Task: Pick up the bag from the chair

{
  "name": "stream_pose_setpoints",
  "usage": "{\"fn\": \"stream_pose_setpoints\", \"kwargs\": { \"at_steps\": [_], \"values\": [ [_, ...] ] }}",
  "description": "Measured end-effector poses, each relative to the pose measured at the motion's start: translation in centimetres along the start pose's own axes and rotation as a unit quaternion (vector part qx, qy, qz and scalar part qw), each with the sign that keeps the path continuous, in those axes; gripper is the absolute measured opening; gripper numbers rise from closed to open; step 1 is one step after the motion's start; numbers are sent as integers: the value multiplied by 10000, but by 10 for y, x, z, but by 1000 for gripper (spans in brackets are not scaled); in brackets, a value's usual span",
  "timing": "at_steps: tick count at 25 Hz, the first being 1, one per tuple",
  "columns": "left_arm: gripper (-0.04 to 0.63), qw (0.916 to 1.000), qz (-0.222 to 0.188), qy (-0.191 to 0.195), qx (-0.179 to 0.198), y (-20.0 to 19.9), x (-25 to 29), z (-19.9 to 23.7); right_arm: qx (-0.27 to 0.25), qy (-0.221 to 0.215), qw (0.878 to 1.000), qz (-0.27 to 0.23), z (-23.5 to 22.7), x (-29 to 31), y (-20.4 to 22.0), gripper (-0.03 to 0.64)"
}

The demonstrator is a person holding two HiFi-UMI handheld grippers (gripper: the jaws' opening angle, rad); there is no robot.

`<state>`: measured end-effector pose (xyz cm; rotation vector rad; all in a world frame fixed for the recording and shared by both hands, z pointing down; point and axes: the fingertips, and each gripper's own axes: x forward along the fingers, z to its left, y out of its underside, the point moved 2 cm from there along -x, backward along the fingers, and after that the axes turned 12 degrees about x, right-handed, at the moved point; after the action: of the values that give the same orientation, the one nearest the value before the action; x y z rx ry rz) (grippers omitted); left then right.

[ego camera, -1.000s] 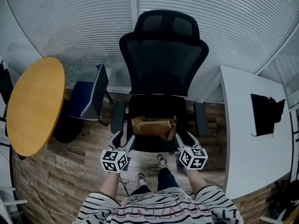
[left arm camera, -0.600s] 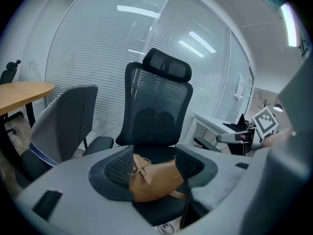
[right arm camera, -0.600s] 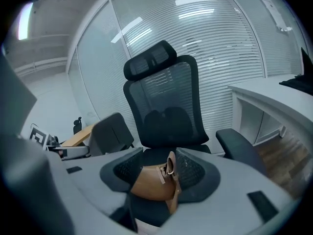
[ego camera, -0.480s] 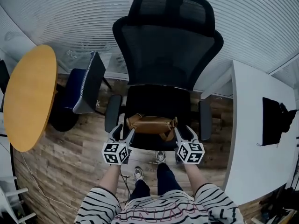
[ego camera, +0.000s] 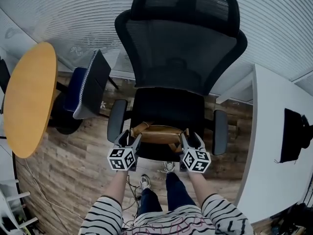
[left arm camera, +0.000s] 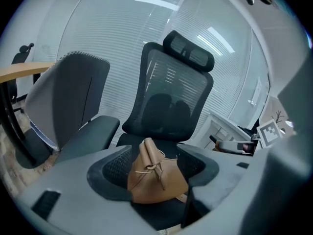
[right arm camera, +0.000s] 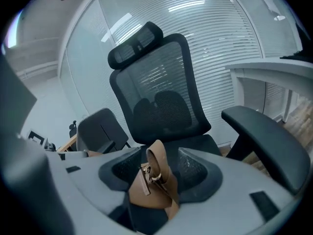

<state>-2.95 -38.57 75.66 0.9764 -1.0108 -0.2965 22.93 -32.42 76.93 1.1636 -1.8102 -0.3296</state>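
Both forearms, in striped sleeves [ego camera: 105,214], reach forward and down side by side, with the marker cubes facing up toward the head camera. Left gripper [ego camera: 131,140] sits at the left end of the bag [ego camera: 159,133], right gripper [ego camera: 189,140] at its right end. Left jaws are spread wide, and the tan bag's tied end stands in the gap. Whether the jaws touch the leather cannot be made out. Right jaws are likewise spread, with the bag's strap-and-buckle end between them. The bag lies crosswise at the front edge of the seat of the black mesh office chair [ego camera: 181,58], between the two armrests [ego camera: 116,120]. Each armrest stands just outside a gripper. A round wooden table [ego camera: 29,99] is at far left, with a second chair [ego camera: 90,82] between it and the office chair. A white desk [ego camera: 274,151] at right carries a black object [ego camera: 296,141]. Blinds [ego camera: 58,13] run behind. The person's shoes [ego camera: 168,167] rest on the wood floor [ego camera: 73,160] below the seat front.
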Motion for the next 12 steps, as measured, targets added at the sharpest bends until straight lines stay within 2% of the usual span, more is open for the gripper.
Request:
{"fn": "stream_pose_setpoints", "kwargs": {
  "at_steps": [7,12],
  "values": [
    [264,9986,-201,65,-477,10,22,10,299,-232,9989,267,-1,26,15,233],
    [262,9958,-299,196,-841,11,36,12,727,-381,9959,384,-6,36,23,233]
  ]
}}
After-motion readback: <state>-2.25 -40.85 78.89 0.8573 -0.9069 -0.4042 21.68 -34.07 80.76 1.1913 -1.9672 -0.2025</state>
